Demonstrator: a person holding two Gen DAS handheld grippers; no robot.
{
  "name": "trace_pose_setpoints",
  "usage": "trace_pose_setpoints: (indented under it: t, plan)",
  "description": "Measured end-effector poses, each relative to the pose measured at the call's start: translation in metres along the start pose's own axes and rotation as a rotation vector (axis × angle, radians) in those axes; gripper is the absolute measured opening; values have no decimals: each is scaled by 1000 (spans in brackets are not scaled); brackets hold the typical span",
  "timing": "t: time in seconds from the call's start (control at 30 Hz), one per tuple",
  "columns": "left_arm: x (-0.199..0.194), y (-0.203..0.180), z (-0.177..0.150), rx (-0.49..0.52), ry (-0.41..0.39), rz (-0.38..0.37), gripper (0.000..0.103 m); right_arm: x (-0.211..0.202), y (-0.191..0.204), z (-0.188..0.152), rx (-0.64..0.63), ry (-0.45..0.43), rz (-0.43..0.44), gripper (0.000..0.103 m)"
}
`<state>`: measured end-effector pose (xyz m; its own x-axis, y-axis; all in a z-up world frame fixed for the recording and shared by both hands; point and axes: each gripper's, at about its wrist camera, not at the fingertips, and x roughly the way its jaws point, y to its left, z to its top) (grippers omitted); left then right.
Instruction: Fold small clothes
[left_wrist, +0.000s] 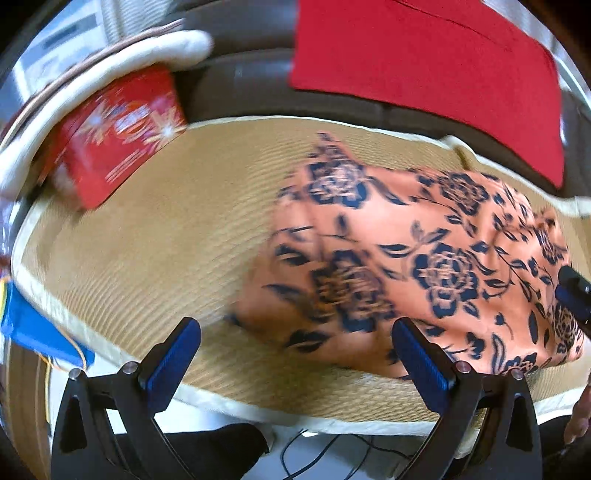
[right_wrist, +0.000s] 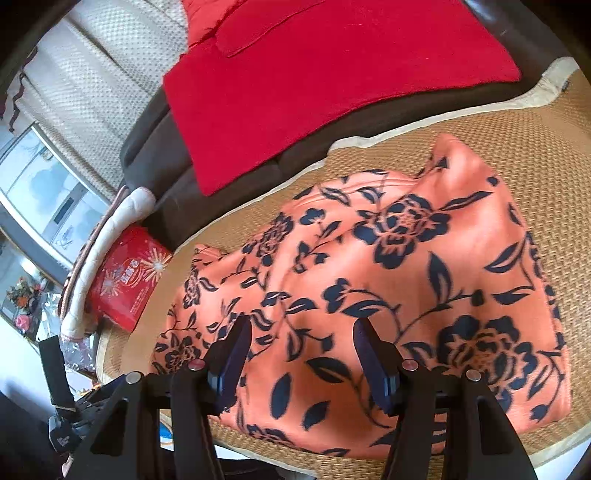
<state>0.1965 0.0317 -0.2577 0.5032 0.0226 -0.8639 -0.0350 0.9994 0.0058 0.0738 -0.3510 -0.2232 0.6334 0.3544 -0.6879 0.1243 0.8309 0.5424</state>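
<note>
Right wrist view: both hand-held grippers, right (right_wrist: 301, 354) and left (left_wrist: 295, 354), hover released over the floral garment (right_wrist: 369, 280).

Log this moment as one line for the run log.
left hand-held gripper: open, empty | right hand-held gripper: open over floral garment | garment: crumpled on woven mat

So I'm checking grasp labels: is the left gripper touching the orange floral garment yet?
Apart. In the left wrist view the left gripper is open over bare woven mat, and mat shows between its fingers and the orange floral garment's blurred edge.
</note>
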Motion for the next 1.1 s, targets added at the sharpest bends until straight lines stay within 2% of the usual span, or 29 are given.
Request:
trace_pose_setpoints:
  t: [0.13,0.3,0.37,0.4,0.5,0.6,0.67,0.7,0.77,0.83,0.87,0.93,0.97,1.0,1.1]
  plan:
    - [5,34,-14,-79,15,-27,103,8,11,-4,-26,28,26,62]
    - [14,62,-29,-189,38,-116,103,26,25,-14,-59,94,44,62]
    - [14,62,-31,-212,19,-176,100,37,26,-19,-60,144,33,62]
    - [14,59,-30,-215,8,-203,96,44,26,-23,-70,167,0,61]
    - [21,49,-26,-211,16,-255,86,46,29,-26,-104,165,-24,61]
    - [32,43,-20,-233,30,-271,85,39,28,-26,-93,144,10,62]
    - [38,43,-16,-267,31,-283,85,27,31,-26,-100,102,82,57]
    - [40,43,-14,-281,31,-292,85,22,33,-26,-107,88,108,50]
    - [46,43,-9,-313,28,-320,85,15,40,-26,-145,68,157,46]
    - [52,40,-3,-336,21,-347,85,20,44,-29,-164,100,146,46]
    - [54,39,-1,-343,18,-343,85,29,42,-32,-156,135,110,45]
    - [59,37,1,-353,9,-333,85,51,31,-38,-115,238,50,37]
    - [62,37,1,-361,14,-328,82,56,27,-39,-98,252,46,34]
    - [65,36,2,-371,20,-325,69,55,25,-38,-87,250,54,34]
    - [71,35,7,-367,18,-285,46,55,16,-38,-42,263,87,32]
